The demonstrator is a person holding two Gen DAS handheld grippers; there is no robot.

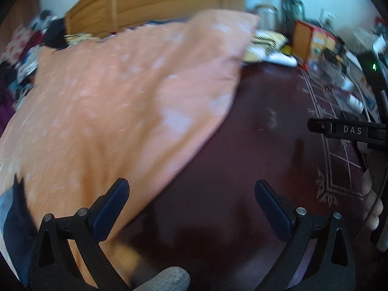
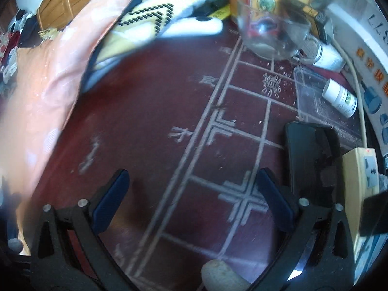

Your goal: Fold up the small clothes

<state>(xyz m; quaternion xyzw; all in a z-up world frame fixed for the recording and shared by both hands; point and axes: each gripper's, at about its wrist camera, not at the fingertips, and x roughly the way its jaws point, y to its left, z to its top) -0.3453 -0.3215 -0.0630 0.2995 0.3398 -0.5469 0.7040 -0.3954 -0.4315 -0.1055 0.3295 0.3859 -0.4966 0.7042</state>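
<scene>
Cloth [image 1: 116,97] lies flat on the table [image 1: 242,145]; both grippers [image 1: 191,208] [image 2: 191,201] gape empty, so pinch its near edge squarely before folding.

The right gripper [image 2: 191,189] hangs over the dark red counter [image 2: 145,126], jaws spread wide and empty. A peach garment [image 2: 48,77] lies at left; a glass bowl [image 2: 269,31] and black phone [image 2: 310,160] sit at right.
</scene>
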